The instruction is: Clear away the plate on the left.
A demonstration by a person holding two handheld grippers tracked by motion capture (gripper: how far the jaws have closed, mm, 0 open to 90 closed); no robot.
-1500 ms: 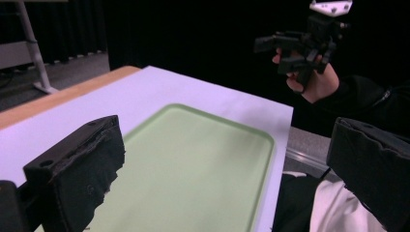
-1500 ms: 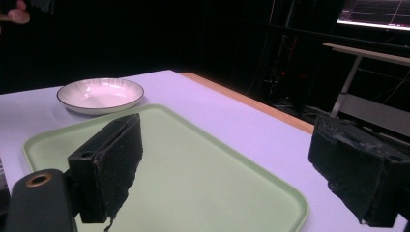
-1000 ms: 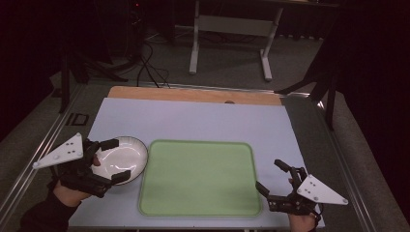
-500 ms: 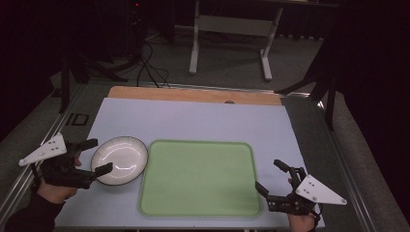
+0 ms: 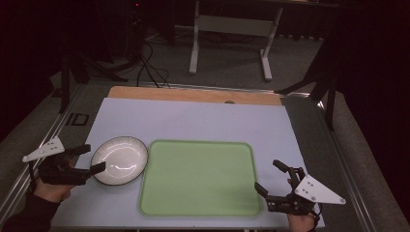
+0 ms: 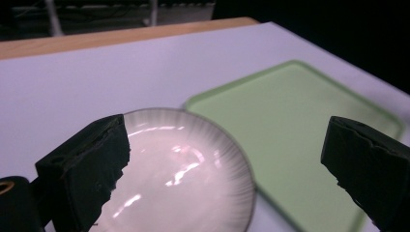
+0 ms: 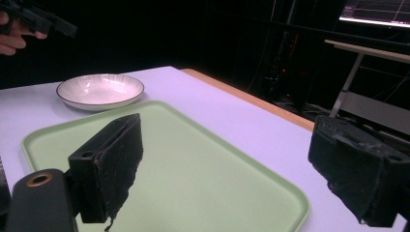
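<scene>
A white ribbed plate with a dark rim lies on the pale table cover, touching the left edge of a light green tray. My left gripper sits open just left of the plate, its jaws apart on either side of the plate's left rim and gripping nothing. In the left gripper view the plate and the tray lie ahead of the left gripper. My right gripper is open at the tray's right front corner. In the right gripper view the right gripper hangs over the empty tray, with the plate beyond.
The pale cover spans the table, and a wooden strip runs along its far edge. Metal rails border the table's sides. A grey table frame and cables stand on the floor behind.
My left gripper has drawn back to the left, from over the plate to just off its left rim. The plate, the tray and my right gripper have stayed put.
</scene>
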